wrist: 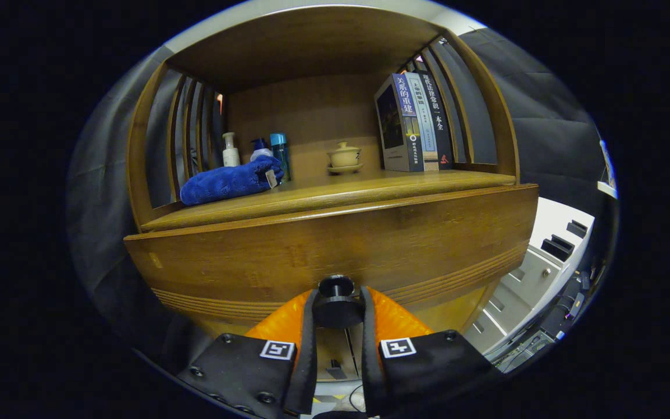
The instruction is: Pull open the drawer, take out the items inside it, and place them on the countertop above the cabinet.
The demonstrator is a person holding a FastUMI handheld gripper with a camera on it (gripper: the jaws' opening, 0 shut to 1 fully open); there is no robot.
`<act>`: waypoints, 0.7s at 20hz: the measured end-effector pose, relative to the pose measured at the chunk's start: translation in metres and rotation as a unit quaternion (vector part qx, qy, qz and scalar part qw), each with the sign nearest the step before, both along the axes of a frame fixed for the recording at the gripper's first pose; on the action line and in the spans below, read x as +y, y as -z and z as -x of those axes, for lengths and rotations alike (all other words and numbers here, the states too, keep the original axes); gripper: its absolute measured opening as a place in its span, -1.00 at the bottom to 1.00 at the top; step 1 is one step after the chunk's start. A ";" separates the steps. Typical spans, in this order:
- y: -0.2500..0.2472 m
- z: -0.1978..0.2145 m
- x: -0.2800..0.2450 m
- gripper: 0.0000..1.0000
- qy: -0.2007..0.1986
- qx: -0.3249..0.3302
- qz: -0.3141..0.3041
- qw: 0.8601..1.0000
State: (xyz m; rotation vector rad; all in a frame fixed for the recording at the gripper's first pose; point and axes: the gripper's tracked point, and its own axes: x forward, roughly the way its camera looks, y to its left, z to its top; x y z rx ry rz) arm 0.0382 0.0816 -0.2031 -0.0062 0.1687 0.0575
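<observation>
Your hand-held gripper clamps the drawer knob; pull crooked and the fingers could slip off it.

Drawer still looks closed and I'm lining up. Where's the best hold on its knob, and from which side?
Grip the round knob by its sides, coming straight on at the drawer front. It juts out towards the gripper, whose fingers already flank it.
</observation>
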 end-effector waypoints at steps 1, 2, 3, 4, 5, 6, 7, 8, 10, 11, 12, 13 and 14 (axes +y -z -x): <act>0.001 0.007 -0.002 -0.19 0.003 0.000 0.001 1.000; 0.001 0.014 -0.002 -0.19 0.005 0.001 0.002 1.000; 0.002 0.019 -0.002 -0.19 0.009 0.000 -0.001 1.000; 0.002 0.026 -0.003 -0.19 0.011 0.000 -0.002 1.000; 0.002 0.034 -0.005 -0.19 0.012 -0.001 -0.002 1.000; 0.003 0.041 -0.006 -0.19 0.012 -0.002 -0.002 1.000; 0.003 0.047 -0.006 -0.19 0.013 -0.002 -0.002 1.000; 0.004 0.053 -0.006 -0.19 0.013 0.000 -0.002 1.000; 0.005 0.064 -0.008 -0.19 0.012 0.002 0.000 1.000; 0.006 0.071 -0.009 -0.20 0.012 0.006 0.002 1.000; 0.008 0.076 -0.009 -0.20 0.012 0.010 0.003 1.000; 0.012 0.081 -0.010 -0.19 0.011 0.014 0.000 1.000; 0.009 0.085 -0.011 -0.19 0.012 0.010 -0.002 1.000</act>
